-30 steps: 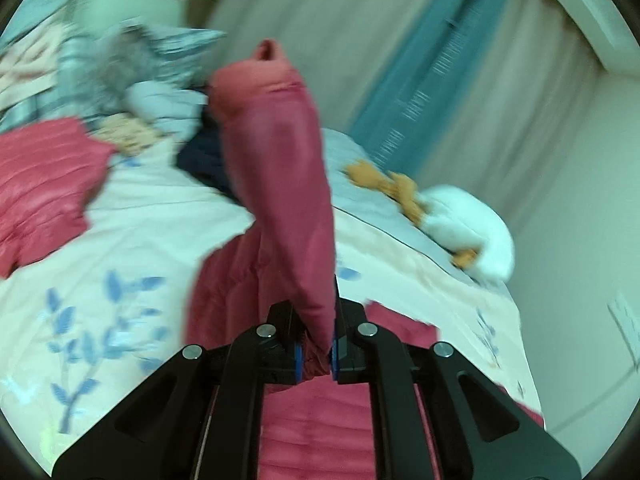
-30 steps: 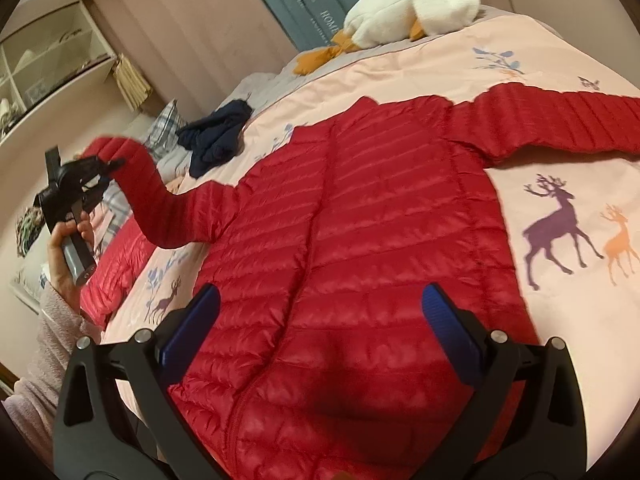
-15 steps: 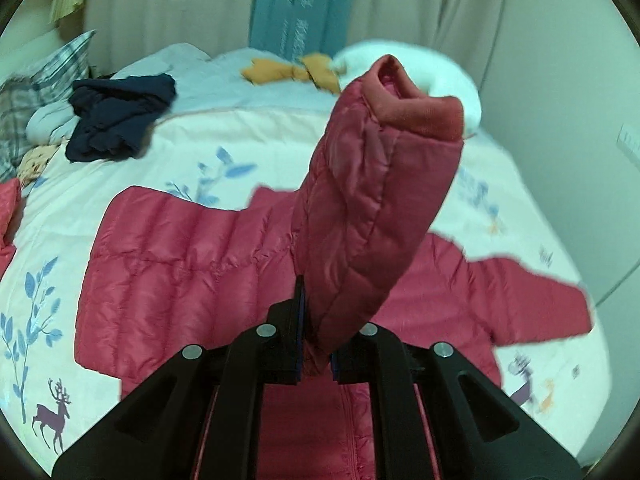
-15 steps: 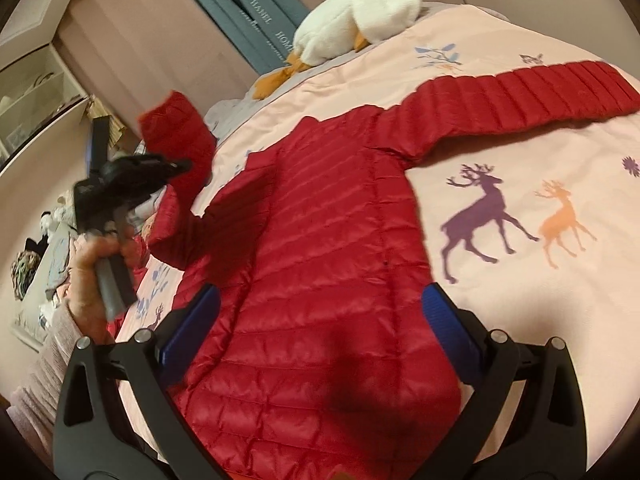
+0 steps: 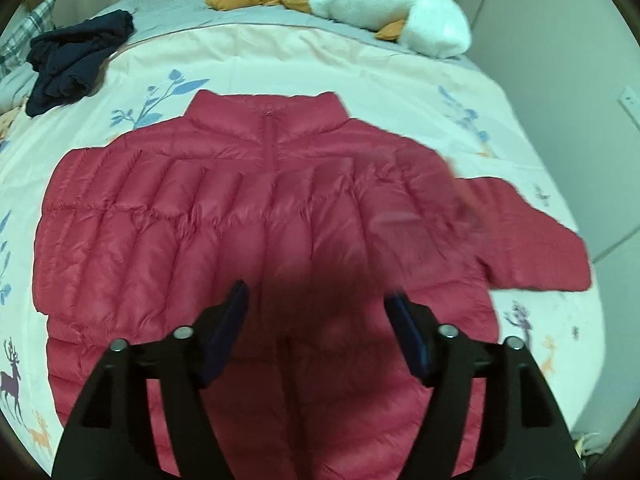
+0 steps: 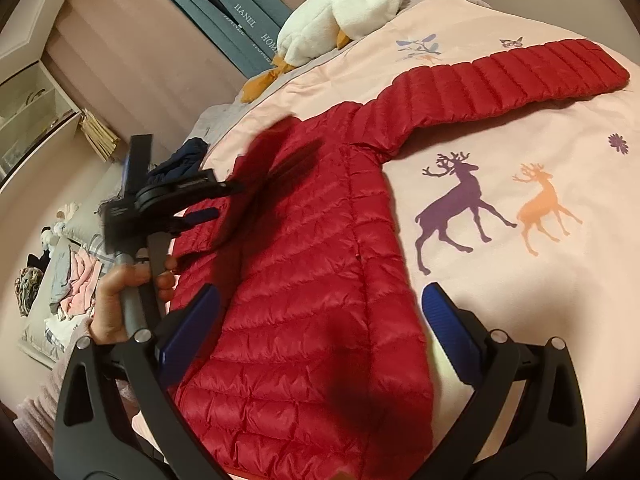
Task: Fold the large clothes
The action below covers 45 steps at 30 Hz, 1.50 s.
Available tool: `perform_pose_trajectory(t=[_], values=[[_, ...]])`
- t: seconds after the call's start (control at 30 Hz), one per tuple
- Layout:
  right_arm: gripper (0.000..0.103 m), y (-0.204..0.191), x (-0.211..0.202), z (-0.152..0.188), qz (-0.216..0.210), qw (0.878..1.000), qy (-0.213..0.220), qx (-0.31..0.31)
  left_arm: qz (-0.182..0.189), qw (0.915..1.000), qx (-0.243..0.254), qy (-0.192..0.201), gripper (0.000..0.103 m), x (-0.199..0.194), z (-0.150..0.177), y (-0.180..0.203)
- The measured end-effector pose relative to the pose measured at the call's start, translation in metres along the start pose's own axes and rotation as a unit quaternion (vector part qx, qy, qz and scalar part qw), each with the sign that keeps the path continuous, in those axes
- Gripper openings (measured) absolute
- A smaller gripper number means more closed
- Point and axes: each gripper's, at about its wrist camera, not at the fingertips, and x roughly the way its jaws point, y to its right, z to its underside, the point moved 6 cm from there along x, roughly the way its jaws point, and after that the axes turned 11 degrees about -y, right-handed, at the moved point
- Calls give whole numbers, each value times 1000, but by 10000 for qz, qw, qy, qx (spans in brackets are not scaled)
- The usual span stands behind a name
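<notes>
Both claws wide open, empty

Red jacket [image 5: 256,216] lies flat beneath left claw [image 5: 316,312] — right claw [image 6: 320,308] hovers above its hem.

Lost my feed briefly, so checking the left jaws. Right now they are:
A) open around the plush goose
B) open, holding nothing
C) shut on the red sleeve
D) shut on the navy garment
B: the left gripper has its jaws spread apart above the red jacket, with nothing between them.
</notes>
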Motion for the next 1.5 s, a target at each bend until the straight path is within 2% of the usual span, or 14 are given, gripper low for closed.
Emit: perform_pose_trajectory(t=[0.1,0.2,0.37,0.47,0.53,0.6,0.73,0.93,1.1,1.2,1.3,1.37,1.43,1.5], values=[[101,3,0,-2,8,10000,-10,37,348,9993,-14,95,72,-21,10,1],[101,4,6,-5,28,9999,-126,56,782,9960,-326,277,84,-44,20,-20],[101,-7,31,-24,-327,9980,-534,67,1061,9857,-1197,531,84,-68,31,-96],[101,-15,53,-43,-490,9961,-724,118,1455,9679,-1966,584,84,-69,42,-147],[101,-20,68,-55,-571,9950,-803,170,1809,9490,-2494,673,84,-68,50,-180],[101,-25,84,-68,-690,9933,-894,227,2002,9366,-2783,722,84,-63,55,-200],[101,-34,109,-87,-658,9924,-1012,249,2254,9276,-2908,638,84,-48,54,-209],[101,-36,145,-114,-577,9924,-1018,371,2407,9238,-2949,397,84,-12,41,-205],[100,-27,168,-136,-597,9931,-729,703,2483,9187,-3040,443,84,6,36,-210],[92,-24,181,-149,-652,9924,-567,877,2564,9138,-3098,569,84,6,29,-214],[62,-16,196,-158,-591,9900,-584,1136,2600,9065,-3255,687,84,7,22,-223],[30,-10,203,-161,-447,9896,-618,1223,2635,9015,-3363,693,84,9,21,-229],[15,-11,203,-163,-398,9904,-611,1174,2610,9003,-3410,718,83,11,19,-232],[10,-20,190,-165,-340,9946,-461,862,2525,9023,-3412,758,78,10,19,-235]])
